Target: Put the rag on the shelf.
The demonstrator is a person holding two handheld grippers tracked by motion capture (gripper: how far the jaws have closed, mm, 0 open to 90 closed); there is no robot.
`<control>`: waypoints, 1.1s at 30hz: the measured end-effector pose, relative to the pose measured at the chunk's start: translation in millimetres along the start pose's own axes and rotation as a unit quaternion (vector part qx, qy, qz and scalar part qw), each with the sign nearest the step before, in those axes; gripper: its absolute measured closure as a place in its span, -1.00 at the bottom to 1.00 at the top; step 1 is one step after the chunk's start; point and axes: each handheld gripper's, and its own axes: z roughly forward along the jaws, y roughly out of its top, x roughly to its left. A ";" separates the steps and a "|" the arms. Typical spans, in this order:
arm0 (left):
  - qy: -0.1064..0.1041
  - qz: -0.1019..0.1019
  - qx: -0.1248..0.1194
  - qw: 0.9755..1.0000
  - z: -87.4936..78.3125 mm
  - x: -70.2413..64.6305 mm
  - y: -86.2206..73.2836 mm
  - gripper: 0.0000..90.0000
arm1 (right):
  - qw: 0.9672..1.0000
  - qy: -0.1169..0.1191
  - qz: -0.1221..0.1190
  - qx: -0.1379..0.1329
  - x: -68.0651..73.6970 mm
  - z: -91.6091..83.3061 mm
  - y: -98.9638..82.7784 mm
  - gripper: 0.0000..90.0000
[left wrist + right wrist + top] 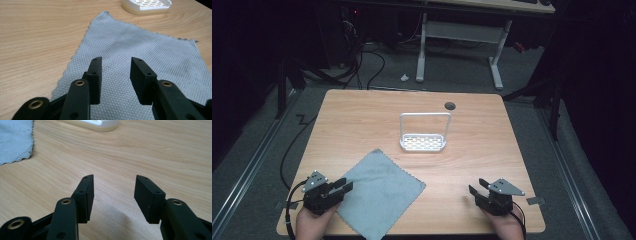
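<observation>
A grey cloth (pixel 381 192) lies flat on the wooden surface (pixel 362 120), turned so that its corners point like a diamond, near the front edge and left of centre. Its weave is a fine waffle of tiny raised triangles and its edges are pinked in small zigzags; faint darker smudges mark the middle. The left tongs (pixel 346 186) hang over the cloth's left corner with the jaws spread and nothing between them. The right tongs (pixel 477 186) sit near the front right of the surface over bare wood, well apart from the cloth, jaws likewise spread and empty. Beyond the cloth, toward the middle of the surface, stands a white perforated tray (pixel 422 144) with a tall wire hoop handle, apart from the cloth's far corner.
</observation>
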 end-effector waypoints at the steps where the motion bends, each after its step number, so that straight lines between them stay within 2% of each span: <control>1: 0.000 0.003 0.003 1.000 1.0 -0.9 -0.4 0.38 | 1.000 0.001 -0.002 -0.001 -0.1 -0.4 0.0 0.13; 8: 0.000 0.021 0.008 1.000 3.4 -8.8 0.1 0.35 | 1.000 0.005 -0.002 -0.002 -2.2 -2.1 -0.3 0.13; 12: -0.021 0.039 0.017 0.999 2.5 -18.9 1.1 0.45 | 1.000 0.007 -0.002 -0.002 -2.5 -1.4 -0.1 0.14; 13: -0.026 0.048 0.026 0.998 3.4 -23.4 1.2 0.57 | 1.000 0.007 -0.001 0.000 -2.2 -1.5 -0.1 0.14; 14: -0.027 0.048 0.045 0.997 5.4 -27.7 1.7 0.75 | 1.000 0.008 -0.001 0.000 -1.7 -1.5 -0.2 0.14; 15: -0.039 0.048 0.057 0.996 7.6 -31.3 1.6 0.94 | 1.000 0.008 -0.002 0.001 -1.4 -1.5 -0.3 0.13; 16: -0.045 0.055 0.068 0.995 9.8 -35.3 1.1 0.99 | 1.000 0.008 -0.003 0.001 -1.2 -1.5 -0.5 0.13; 18: -0.046 0.075 0.089 0.992 14.9 -43.2 -0.6 0.99 | 1.000 0.009 -0.003 0.001 -1.0 -2.0 -0.8 0.13; 24: -0.036 0.119 0.122 0.985 25.4 -59.6 -4.6 0.99 | 1.000 0.011 0.002 0.000 -1.4 -2.6 -1.1 0.13; 28: -0.042 0.134 0.123 0.982 31.5 -71.1 -4.0 0.99 | 1.000 0.014 0.000 0.001 -1.0 -1.5 -0.8 0.13; 30: -0.053 0.137 0.122 0.982 37.4 -78.9 -2.8 0.99 | 1.000 0.015 -0.003 0.001 -0.6 -0.3 -0.5 0.13; 33: -0.074 0.147 0.125 0.978 48.9 -96.3 -0.2 0.99 | 1.000 0.016 -0.002 0.003 0.6 0.8 0.0 0.13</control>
